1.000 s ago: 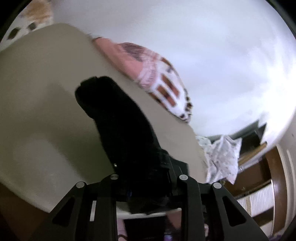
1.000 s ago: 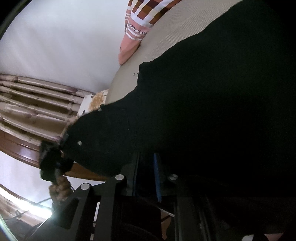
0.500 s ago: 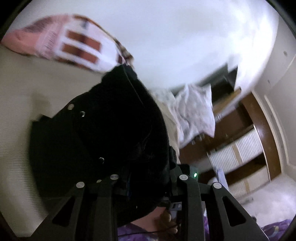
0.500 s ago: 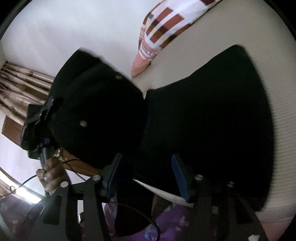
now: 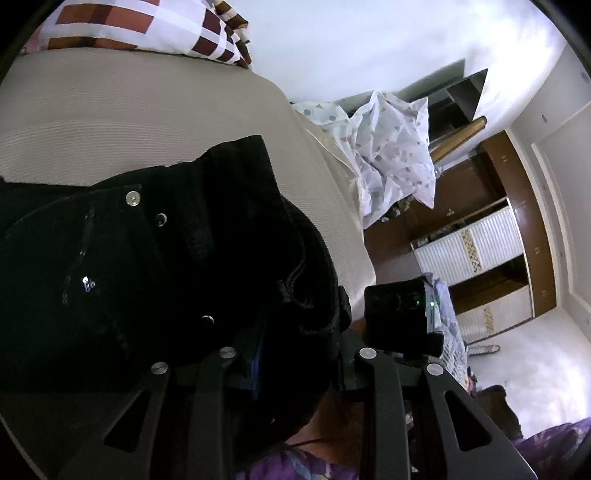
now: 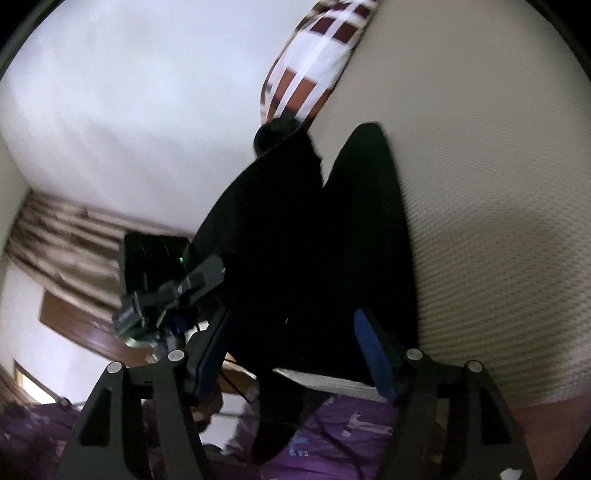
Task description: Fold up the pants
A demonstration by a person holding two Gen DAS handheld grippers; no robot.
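Note:
Black pants [image 5: 155, 266] with metal studs lie partly on the beige mattress [image 5: 129, 110], their waist end bunched up at my left gripper [image 5: 295, 354], which is shut on the fabric. In the right wrist view the pants [image 6: 314, 240] hang as a dark mass between the fingers of my right gripper [image 6: 291, 350], whose jaws stand wide apart with blue pads [image 6: 373, 354] showing. The left gripper also shows in the right wrist view [image 6: 173, 291], to the left of the pants.
A pink, white and brown checked pillow [image 5: 147, 29] lies at the head of the mattress. A white patterned cloth [image 5: 388, 147] is piled beside the bed. A brown wardrobe [image 5: 498, 221] stands further right. Purple bedding [image 6: 351, 424] lies below the mattress edge. A curtain [image 6: 62, 236] hangs at left.
My right gripper has opened and let go of the pants. My left gripper has swung round with the waist end still held, and the pants have bunched toward it.

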